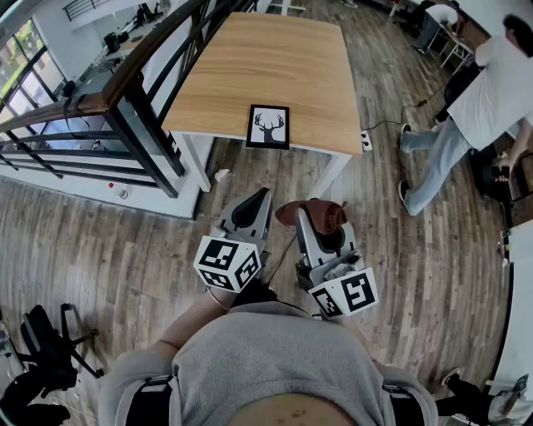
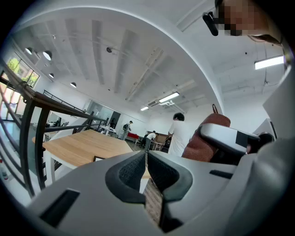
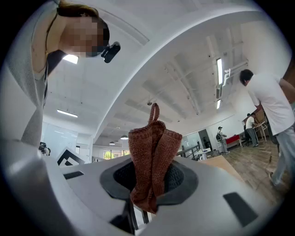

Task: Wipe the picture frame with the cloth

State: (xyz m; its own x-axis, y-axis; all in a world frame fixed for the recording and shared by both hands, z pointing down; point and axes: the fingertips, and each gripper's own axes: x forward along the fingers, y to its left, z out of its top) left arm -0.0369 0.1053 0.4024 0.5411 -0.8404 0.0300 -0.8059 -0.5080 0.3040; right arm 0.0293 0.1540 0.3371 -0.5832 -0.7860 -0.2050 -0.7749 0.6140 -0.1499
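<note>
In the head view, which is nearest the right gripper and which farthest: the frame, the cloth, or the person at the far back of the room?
1. Cloth, pinched in the right gripper's fingers.
2. Frame, ahead on the table's near edge.
3. Person, top right, beyond the table.

Cloth (image 3: 152, 159): rust-brown, coarse knit. Table (image 1: 275, 66): smooth pale wood top. Floor (image 1: 125, 241): grey-brown wood planks. Picture frame (image 1: 268, 127): black, matt.
</note>
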